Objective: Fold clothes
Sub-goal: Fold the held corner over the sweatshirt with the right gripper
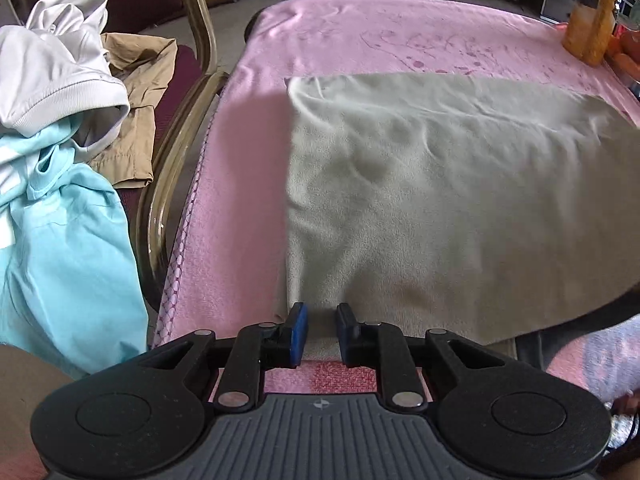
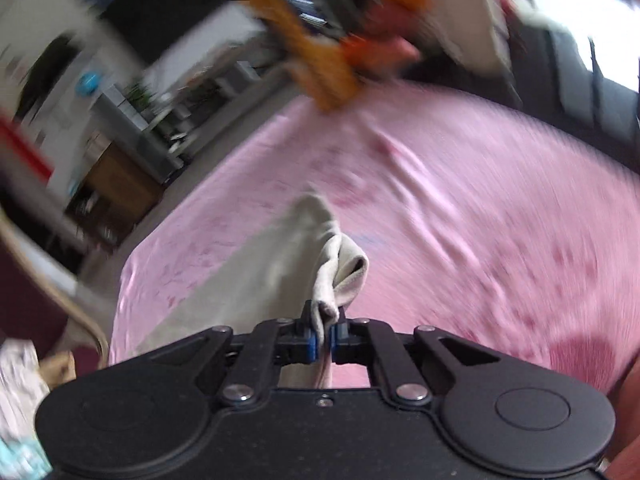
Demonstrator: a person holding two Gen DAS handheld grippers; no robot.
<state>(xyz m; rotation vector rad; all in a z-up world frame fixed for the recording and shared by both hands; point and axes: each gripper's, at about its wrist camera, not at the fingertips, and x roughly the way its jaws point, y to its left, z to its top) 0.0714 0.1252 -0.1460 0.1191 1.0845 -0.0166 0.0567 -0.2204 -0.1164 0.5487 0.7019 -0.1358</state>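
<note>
A grey garment (image 1: 440, 184) is spread on the pink-covered counter (image 1: 248, 184). One corner is pinched and raised in the closed right gripper (image 2: 325, 330); the left gripper (image 1: 321, 326), fingers slightly apart, straddles the near hem ungripped. A fold is judged begun; next, the raised corner needs carrying across.

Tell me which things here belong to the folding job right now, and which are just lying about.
In the job:
- grey cloth spread on the pink blanket
- right gripper, pinching a bunched edge of it
- left gripper, jaws apart at its near edge

Lying about:
- white, tan and light blue clothes piled on the chair
- orange box
</note>
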